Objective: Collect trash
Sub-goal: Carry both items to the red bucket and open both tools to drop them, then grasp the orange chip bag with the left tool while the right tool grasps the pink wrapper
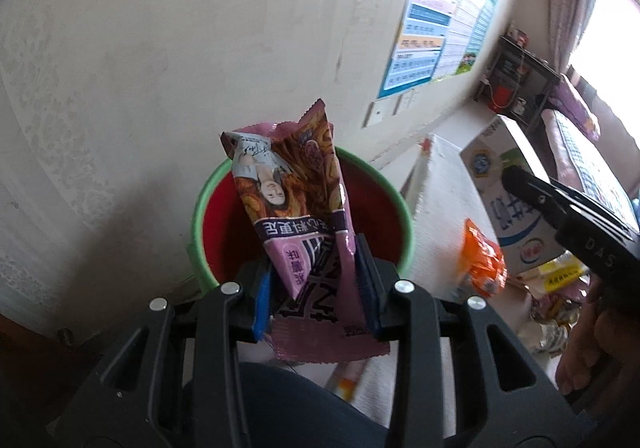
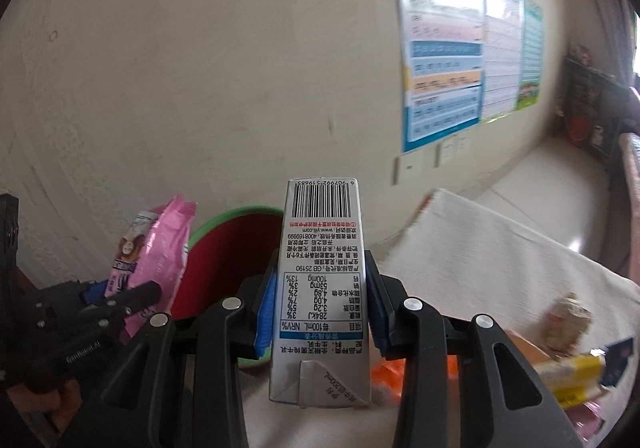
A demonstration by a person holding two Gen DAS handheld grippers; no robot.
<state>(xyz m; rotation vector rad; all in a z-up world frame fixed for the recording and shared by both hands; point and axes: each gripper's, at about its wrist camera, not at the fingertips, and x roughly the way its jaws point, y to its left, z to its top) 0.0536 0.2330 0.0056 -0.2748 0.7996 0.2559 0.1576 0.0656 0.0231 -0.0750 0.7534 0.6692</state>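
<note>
My left gripper (image 1: 314, 260) is shut on a pink and brown snack wrapper (image 1: 292, 200), which stands up in front of a round bin with a green rim (image 1: 199, 208) and a red inside. My right gripper (image 2: 322, 260) is shut on a silver milk carton (image 2: 320, 288), held upright with its barcode at the top. In the right wrist view the bin (image 2: 224, 222) lies just behind and left of the carton. The left gripper (image 2: 120, 288) with the wrapper (image 2: 160, 248) shows at the left there. In the left wrist view the carton (image 1: 504, 188) hangs at the right.
A table under a white cloth (image 1: 444, 188) stands right of the bin, against a pale wall with posters (image 2: 444, 68). On it lie an orange wrapper (image 1: 484, 264), a yellow packet (image 2: 572, 372) and crumpled paper (image 2: 568, 316). A dark shelf (image 1: 520, 84) stands far right.
</note>
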